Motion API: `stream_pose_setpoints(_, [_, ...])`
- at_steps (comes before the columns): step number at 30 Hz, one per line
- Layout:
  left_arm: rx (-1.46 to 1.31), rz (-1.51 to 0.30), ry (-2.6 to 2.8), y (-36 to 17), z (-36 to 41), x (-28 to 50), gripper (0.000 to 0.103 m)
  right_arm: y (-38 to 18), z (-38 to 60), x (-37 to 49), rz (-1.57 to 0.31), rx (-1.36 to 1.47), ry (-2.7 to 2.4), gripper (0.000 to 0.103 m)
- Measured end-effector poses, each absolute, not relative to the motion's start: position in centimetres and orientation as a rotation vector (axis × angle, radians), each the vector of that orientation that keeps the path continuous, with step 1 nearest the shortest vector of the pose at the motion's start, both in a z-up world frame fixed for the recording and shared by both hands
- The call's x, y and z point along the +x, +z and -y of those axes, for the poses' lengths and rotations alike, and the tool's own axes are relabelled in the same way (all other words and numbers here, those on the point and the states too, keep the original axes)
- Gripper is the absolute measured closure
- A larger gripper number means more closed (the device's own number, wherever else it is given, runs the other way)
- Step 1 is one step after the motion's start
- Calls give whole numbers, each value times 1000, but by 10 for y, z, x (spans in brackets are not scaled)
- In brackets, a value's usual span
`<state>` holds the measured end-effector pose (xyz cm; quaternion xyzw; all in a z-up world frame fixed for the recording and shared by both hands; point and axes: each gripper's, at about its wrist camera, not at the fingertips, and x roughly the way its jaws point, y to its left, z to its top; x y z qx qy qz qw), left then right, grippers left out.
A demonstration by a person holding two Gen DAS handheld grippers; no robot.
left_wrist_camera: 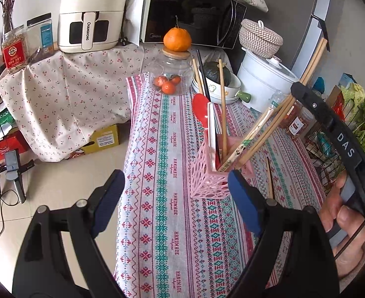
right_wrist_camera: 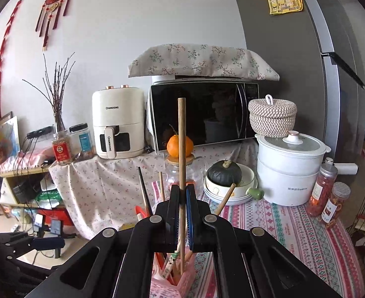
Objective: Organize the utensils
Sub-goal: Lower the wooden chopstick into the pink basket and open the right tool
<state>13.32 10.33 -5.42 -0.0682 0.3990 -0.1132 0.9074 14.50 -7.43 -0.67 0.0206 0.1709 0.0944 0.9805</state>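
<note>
Left gripper (left_wrist_camera: 175, 198) spread wide, empty, hovers just short of the pink holder (left_wrist_camera: 207, 173); holder sits on the patterned tablecloth (left_wrist_camera: 162, 149); right gripper (right_wrist_camera: 182, 196) pinches wooden chopsticks (right_wrist_camera: 181, 134), long axis near upright, tips over the holder directly below; right hand nearer.

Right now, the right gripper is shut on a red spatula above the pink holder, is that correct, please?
Not quite: the right gripper is shut on wooden chopsticks, not a red spatula, above the pink holder, as the right wrist view shows.
</note>
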Motion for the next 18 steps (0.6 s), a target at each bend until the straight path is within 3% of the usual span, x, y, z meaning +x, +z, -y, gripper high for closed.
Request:
stream_pose_setpoints(6, [-146,-831,-250,-53,-99,132,18,-13,81,146,-387,83,195,95])
stream_pose_setpoints(7, [-146,-834,-251,-53,-98,131,18,-12,84,145,-396,98,206,90])
stream_pose_setpoints(11, [-151,-851,-268,-54,-91,129,18,0,98,133,-408,132,243,52])
stream_pose_setpoints(18, [-101,-874,-308,-59,-68,119,14,12,141,108,-495,87,232,17])
